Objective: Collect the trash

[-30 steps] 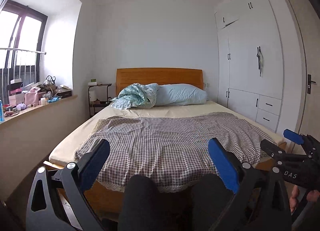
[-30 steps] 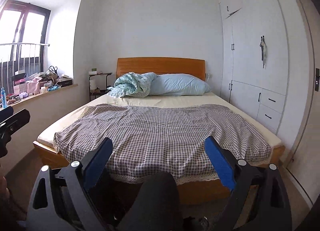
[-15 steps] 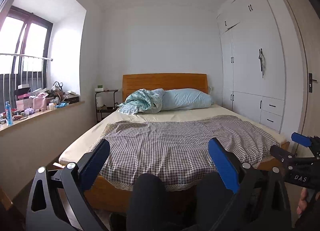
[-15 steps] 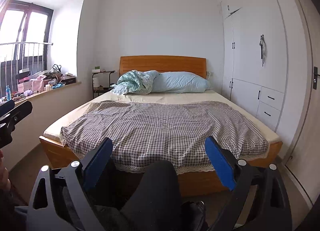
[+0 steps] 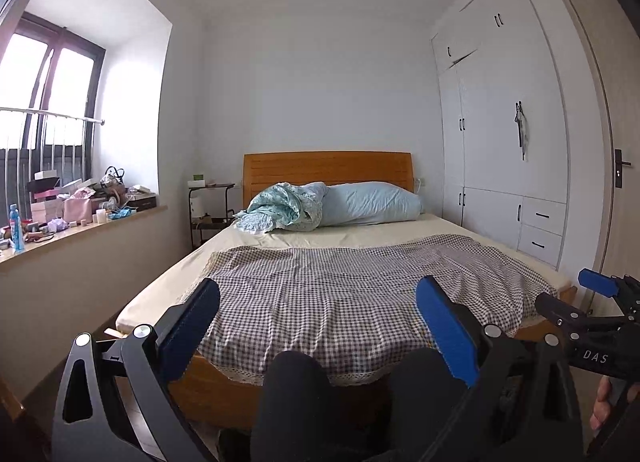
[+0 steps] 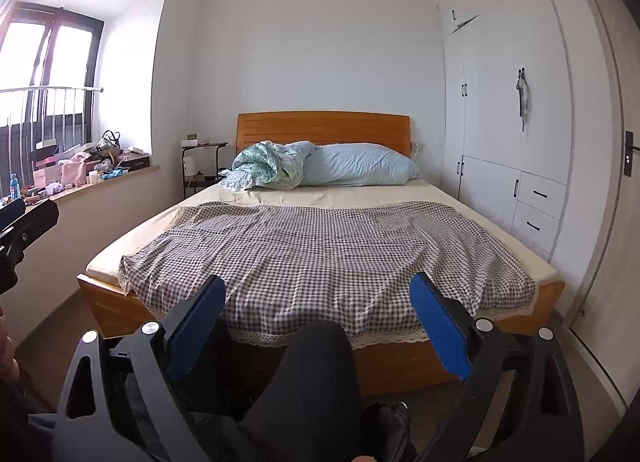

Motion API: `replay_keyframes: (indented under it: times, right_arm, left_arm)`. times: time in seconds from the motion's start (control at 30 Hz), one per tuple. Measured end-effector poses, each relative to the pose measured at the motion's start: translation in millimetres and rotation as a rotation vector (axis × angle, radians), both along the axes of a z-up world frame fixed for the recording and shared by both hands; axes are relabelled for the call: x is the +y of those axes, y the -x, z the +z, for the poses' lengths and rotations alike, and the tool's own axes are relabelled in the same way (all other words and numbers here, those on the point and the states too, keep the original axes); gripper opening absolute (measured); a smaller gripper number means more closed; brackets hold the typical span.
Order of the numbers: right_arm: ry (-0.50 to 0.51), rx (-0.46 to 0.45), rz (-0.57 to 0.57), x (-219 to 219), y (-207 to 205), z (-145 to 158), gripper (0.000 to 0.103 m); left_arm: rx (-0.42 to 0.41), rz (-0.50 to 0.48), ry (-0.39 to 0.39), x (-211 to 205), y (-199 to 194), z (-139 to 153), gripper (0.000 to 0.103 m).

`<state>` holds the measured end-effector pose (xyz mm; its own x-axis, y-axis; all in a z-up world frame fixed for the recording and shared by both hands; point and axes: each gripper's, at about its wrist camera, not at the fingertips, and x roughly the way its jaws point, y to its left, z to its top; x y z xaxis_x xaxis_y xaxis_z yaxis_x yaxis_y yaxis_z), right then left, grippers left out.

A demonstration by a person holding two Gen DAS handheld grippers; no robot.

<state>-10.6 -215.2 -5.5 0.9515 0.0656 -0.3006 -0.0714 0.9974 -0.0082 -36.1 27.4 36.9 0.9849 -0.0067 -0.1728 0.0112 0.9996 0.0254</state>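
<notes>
Trash is not plainly visible anywhere in either view, so the step in hand is best judged as a search, and the scene fits a room still to be cleared as well as one already cleared. The left gripper (image 5: 318, 326) has its 2 blue-padded fingers spread wide with nothing between them, and the right gripper (image 6: 318, 322) is spread just the same and empty. Both point down the length of the bed (image 6: 320, 246) from its foot, above the person's dark-clothed knees (image 6: 316, 374).

To search well, it seems wise to sweep each camera slowly over the places where scraps could hide: the windowsill (image 5: 80, 224) on the left, the small bedside stand (image 5: 210, 204), and the floor along the bed frame. The bed itself shows only a checked cover (image 5: 360, 290), a crumpled teal quilt (image 5: 280, 208) and a pale blue pillow (image 5: 372, 204).

The likeliest place is the windowsill, crowded with boxes, a pink bag, a blue-labelled bottle (image 5: 15, 228) and small bits too far off to tell waste from belongings. No bin or bag for the trash is in view.
</notes>
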Motion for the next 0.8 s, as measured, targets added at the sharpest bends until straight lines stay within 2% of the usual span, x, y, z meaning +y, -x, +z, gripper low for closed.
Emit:
replay_keyframes:
  times: [0.8]
  right_arm:
    - [0.0, -0.003, -0.014, -0.5, 2.5, 3.4, 0.089]
  left_arm:
    - [-0.005, 0.003, -0.005, -3.2, 2.1, 3.0, 0.095]
